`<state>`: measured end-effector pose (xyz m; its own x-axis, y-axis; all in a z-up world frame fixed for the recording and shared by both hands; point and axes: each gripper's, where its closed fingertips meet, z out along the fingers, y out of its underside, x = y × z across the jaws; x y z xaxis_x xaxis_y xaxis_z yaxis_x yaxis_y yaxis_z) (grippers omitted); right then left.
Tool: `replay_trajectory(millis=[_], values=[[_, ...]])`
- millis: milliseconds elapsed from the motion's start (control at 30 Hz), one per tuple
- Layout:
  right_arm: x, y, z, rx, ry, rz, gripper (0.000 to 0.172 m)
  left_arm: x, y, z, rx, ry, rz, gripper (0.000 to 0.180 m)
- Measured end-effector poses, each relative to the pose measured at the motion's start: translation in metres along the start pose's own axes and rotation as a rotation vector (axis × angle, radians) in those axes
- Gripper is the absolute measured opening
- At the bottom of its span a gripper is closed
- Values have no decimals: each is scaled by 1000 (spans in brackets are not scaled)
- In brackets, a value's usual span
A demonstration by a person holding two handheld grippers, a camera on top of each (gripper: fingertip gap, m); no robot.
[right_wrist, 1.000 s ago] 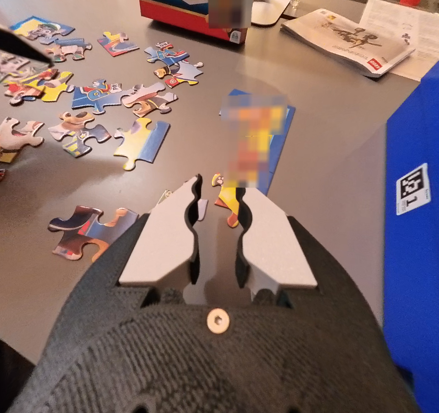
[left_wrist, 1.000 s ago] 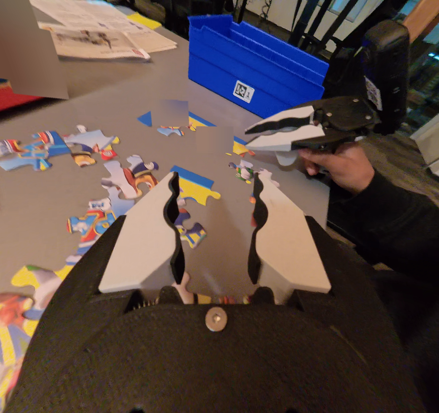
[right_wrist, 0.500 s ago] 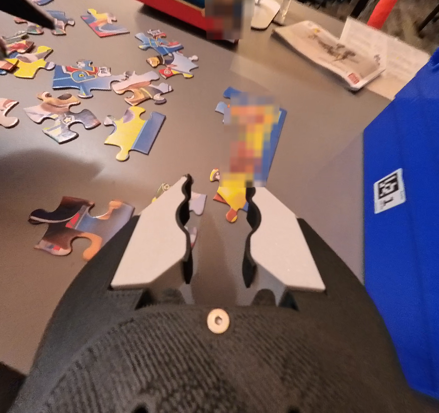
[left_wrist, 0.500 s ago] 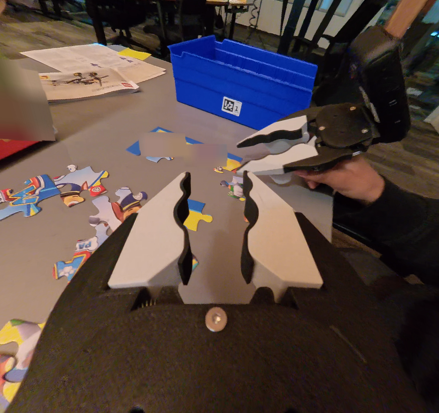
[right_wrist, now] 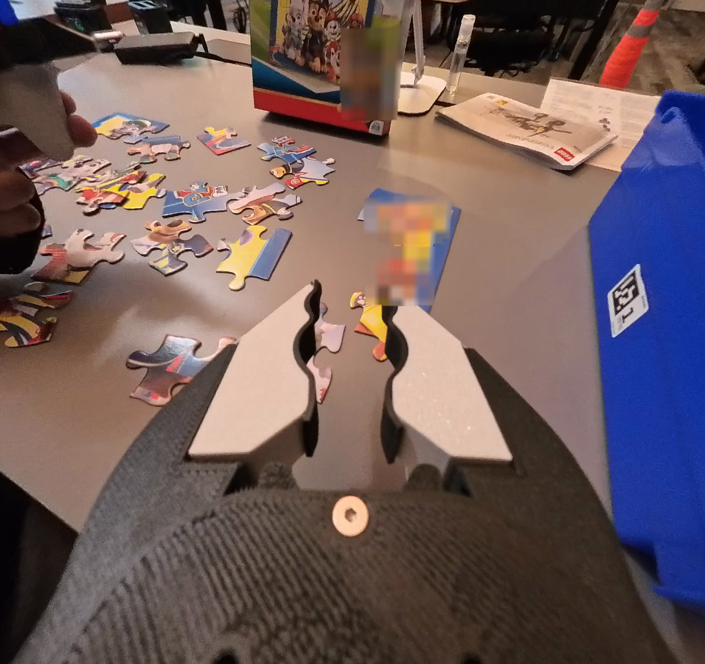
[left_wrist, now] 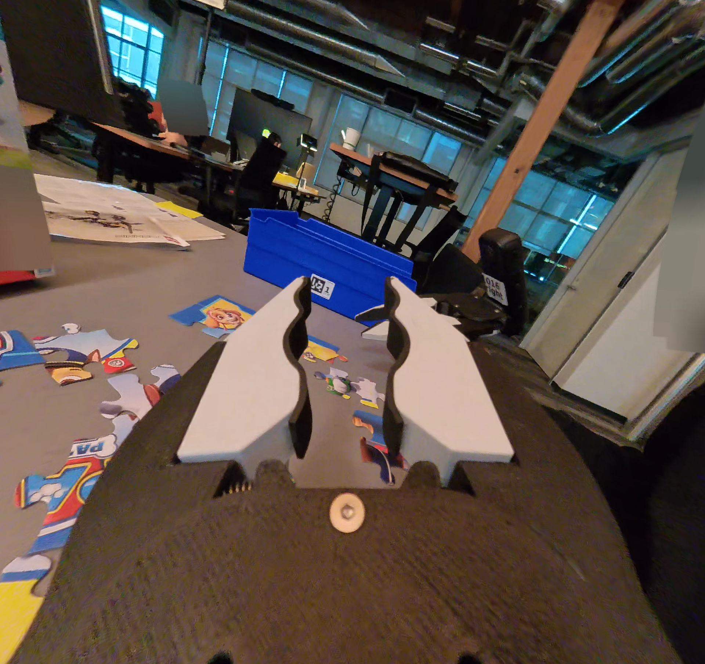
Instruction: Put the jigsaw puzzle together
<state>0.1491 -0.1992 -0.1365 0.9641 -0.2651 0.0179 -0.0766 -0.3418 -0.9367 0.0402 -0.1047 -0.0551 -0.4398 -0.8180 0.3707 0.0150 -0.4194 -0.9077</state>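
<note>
Puzzle pieces [right_wrist: 251, 256] lie all over the grey table [right_wrist: 515, 226], flat and picture side up, mostly well apart, so we can read each printed bit and get at the edges. They're thin glossy cardboard with rounded knobs and sockets. A few are already joined into a blue-bordered section [right_wrist: 448, 249] near the blue bin [right_wrist: 648, 340], which is ribbed hard plastic with a white sticker on its side.

Our left gripper [left_wrist: 347, 287] hangs above the table, tilted up toward the bin, jaws parted with nothing between them. Our right gripper [right_wrist: 354, 302] sits low over the table with its jaws apart too, gripping nothing; a pale piece [right_wrist: 328, 334] and a yellow-orange piece [right_wrist: 372, 321] lie on the table under the gap, not pinched. The fingers are smooth grey plastic with wavy black rubbery pads, mounted on rough black bodies.

The puzzle box [right_wrist: 316, 35] stands upright at the far edge, picture facing us, likely as reference. A paper booklet [right_wrist: 522, 130] rests off to the side.
</note>
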Motion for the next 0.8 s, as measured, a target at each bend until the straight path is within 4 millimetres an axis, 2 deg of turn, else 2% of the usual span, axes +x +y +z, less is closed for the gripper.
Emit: replay_trajectory(millis=[200,300,667,800], values=[[-1,5,4,-41,-14,8,32,6,26,12,-131,-42,150,37],[-2,5,4,-41,-18,2,31,8,30,14,-153,-49,185,37],[-8,13,10,-103,-62,2,31,-2,17,8,-87,-53,82,37],[-25,25,12,-185,-195,7,51,-4,18,8,-93,-61,96,37]])
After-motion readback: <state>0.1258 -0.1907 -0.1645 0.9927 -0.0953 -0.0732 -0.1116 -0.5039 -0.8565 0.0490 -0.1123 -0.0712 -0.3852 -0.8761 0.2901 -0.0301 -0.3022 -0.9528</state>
